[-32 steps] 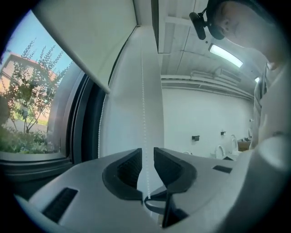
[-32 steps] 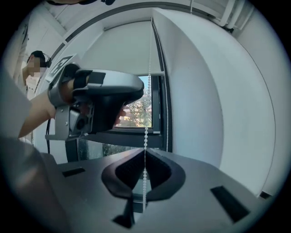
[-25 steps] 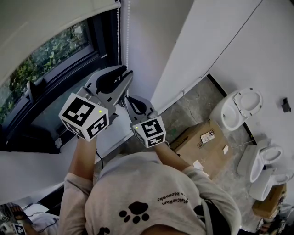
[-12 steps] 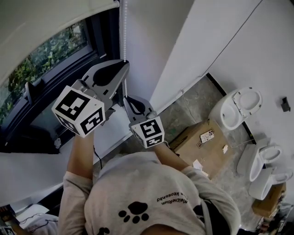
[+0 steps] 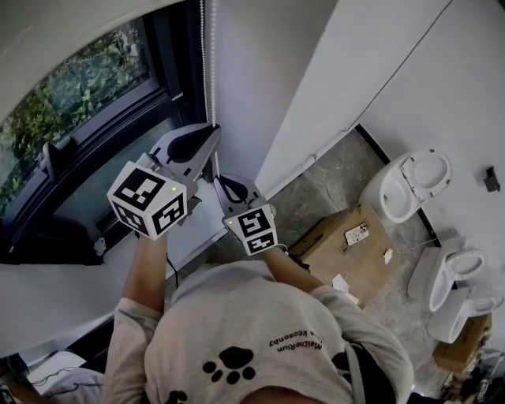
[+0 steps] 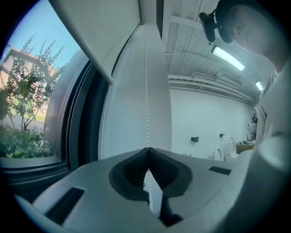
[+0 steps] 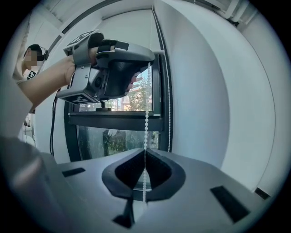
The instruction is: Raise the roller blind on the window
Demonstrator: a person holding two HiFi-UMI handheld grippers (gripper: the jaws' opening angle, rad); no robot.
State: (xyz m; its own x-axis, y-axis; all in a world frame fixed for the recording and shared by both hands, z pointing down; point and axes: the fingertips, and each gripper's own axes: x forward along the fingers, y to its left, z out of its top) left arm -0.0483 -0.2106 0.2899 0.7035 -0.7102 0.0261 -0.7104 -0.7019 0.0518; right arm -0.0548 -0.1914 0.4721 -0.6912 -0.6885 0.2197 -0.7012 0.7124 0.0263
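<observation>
the bead chain (image 5: 211, 79) hangs in two strands down the right edge of the window (image 5: 87, 134), under the roller blind (image 5: 47, 31), which covers only the top of the glass. both forearms reach toward it. the left hand-held gripper (image 5: 214, 131) is level and higher, the right hand-held gripper (image 5: 218, 180) just beneath it and tipped slightly down. each has its jaws pinched together on the same strand. a cardboard box (image 5: 347, 248) lies on the floor.

roller blind (image 5: 55, 24): pale, across the top of the window (image 5: 87, 110), 10 o'clock
bead chain (image 5: 207, 55): hangs at 12 o'clock, beside the window frame
left gripper (image 5: 211, 134): tips at the bead chain
right gripper (image 5: 219, 183): just below it
toilets (image 5: 410, 185): 3 o'clock
cardboard box (image 5: 347, 248): 4 o'clock
</observation>
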